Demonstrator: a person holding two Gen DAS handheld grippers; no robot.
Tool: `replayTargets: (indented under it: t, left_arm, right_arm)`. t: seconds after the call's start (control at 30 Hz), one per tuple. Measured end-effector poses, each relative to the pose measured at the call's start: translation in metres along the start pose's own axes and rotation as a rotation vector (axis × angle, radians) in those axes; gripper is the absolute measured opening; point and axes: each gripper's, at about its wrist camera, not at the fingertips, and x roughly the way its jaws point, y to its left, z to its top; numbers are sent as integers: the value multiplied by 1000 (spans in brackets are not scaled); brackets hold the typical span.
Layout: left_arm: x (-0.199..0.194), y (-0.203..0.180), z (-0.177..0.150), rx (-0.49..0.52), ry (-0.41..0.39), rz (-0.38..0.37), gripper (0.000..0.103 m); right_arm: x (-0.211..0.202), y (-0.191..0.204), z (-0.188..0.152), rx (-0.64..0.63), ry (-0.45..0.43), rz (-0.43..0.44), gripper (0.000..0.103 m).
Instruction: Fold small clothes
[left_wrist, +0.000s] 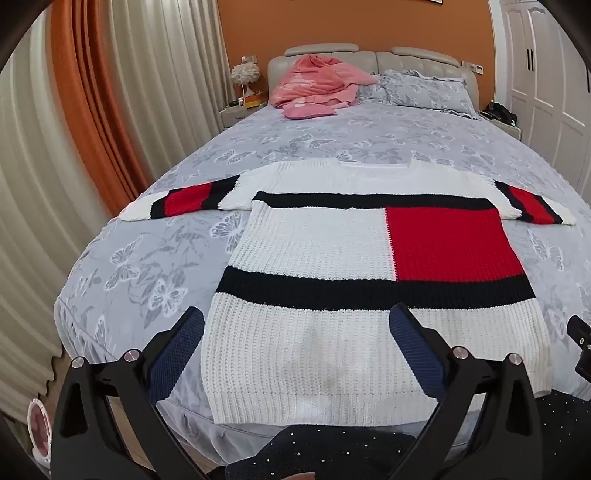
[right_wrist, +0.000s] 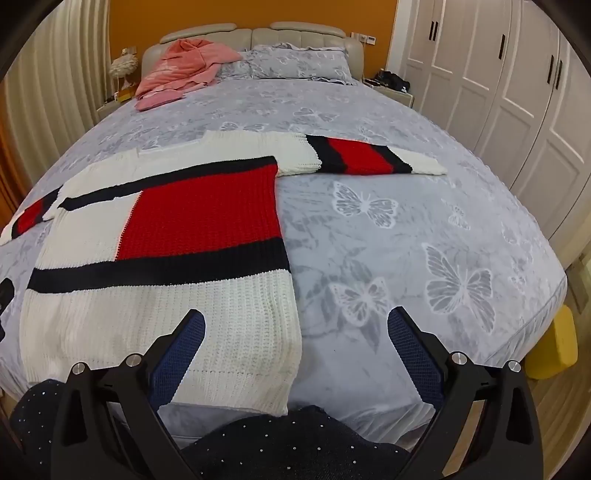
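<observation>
A knitted sweater (left_wrist: 314, 243) in white, black and red lies flat on the bed, hem toward me, both sleeves spread sideways. My left gripper (left_wrist: 297, 325) hangs open above the hem's left half, nothing between its blue pads. In the right wrist view the sweater (right_wrist: 166, 258) fills the left side, with its right sleeve (right_wrist: 362, 157) stretched out. My right gripper (right_wrist: 295, 325) stands open over the hem's right corner and the bedspread beside it, holding nothing. The right gripper's black body (left_wrist: 580, 339) shows at the left wrist view's right edge.
The bed (right_wrist: 424, 229) has a grey butterfly bedspread. Pink clothes (left_wrist: 314, 88) and pillows (left_wrist: 424, 88) lie near the headboard. Curtains (left_wrist: 74, 147) hang left, white wardrobes (right_wrist: 498, 92) stand right. A yellow object (right_wrist: 554, 350) sits on the floor by the bed corner. Dark sparkly clothing (right_wrist: 295, 443) lies below the grippers.
</observation>
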Motion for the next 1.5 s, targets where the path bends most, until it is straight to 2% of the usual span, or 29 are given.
replayTargets:
  t: [0.03, 0.2, 0.23, 0.37, 1.5]
  left_arm:
    - [0, -1, 0, 8, 2, -1, 98]
    - [-5, -8, -2, 53, -5, -4, 98]
    - [0, -3, 0, 7, 6, 9, 98]
    - [-1, -1, -1, 12, 1, 11, 98]
    - [-2, -4, 0, 13, -9, 13, 98]
  right_arm:
    - [1, -4, 0, 45, 12, 27, 98]
    - [2, -8, -5, 30, -3, 17, 98]
    - [3, -11, -5, 31, -5, 16, 98]
    - [2, 0, 0, 5, -2, -16, 98]
    - [-1, -1, 0, 8, -14, -18, 98]
